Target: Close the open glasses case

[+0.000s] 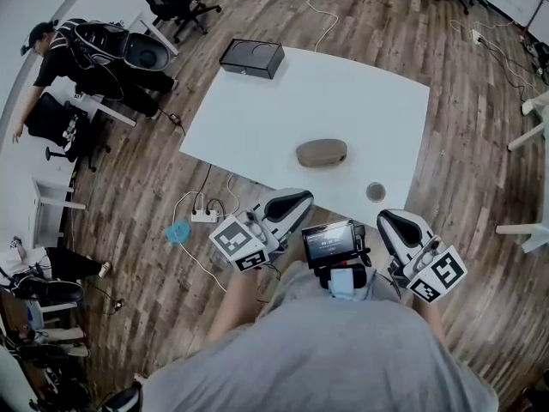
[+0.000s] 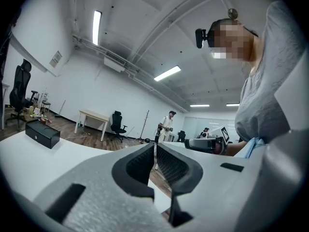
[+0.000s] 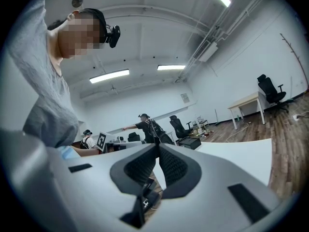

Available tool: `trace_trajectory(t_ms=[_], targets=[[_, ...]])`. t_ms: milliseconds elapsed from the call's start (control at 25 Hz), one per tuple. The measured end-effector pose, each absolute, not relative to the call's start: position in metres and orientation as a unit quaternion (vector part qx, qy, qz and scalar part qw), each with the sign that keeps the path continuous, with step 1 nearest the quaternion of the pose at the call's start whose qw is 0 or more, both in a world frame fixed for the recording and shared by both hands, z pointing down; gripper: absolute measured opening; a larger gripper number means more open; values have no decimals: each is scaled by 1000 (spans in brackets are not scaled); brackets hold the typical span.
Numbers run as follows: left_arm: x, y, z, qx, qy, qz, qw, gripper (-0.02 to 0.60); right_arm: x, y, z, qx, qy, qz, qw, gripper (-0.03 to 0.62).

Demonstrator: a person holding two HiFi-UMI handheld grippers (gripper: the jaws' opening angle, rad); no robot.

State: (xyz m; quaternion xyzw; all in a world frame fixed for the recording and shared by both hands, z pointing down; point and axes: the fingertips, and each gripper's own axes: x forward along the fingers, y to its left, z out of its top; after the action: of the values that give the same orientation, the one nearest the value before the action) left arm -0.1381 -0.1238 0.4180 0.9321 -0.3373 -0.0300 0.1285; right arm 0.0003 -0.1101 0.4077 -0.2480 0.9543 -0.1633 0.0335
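Table: large white rectangular tabletop [image 1: 257, 118] carries the taupe oval hard-shell glasses case [image 1: 322, 153] near its front middle, lid apparently already down. Likely light, rigid, smooth: press the lid crown. 2 tools, left gripper [image 1: 290, 204] and right gripper [image 1: 396, 224]: jaws together, empty, near the body.

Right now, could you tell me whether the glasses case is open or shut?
Shut, it seems: the glasses case lies as one rounded shell, no lid raised.

One glasses case [image 1: 322, 153], one black box [image 1: 251, 58], one round object [image 1: 376, 192], two tools [image 1: 293, 201] [image 1: 392, 222].
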Motion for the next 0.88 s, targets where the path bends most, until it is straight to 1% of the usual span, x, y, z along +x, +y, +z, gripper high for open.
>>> trace_trajectory(t_ms=[240, 520, 880], targets=[[-135, -141, 441, 937, -326, -11, 126, 26, 1, -110, 411, -259, 951, -164, 31, 34], [-132, -165, 464, 937, -326, 35, 121, 26, 4, -115, 407, -270, 948, -164, 29, 34], [-133, -189, 511, 926, -339, 98, 132, 26, 7, -116, 407, -281, 944, -168, 26, 34]])
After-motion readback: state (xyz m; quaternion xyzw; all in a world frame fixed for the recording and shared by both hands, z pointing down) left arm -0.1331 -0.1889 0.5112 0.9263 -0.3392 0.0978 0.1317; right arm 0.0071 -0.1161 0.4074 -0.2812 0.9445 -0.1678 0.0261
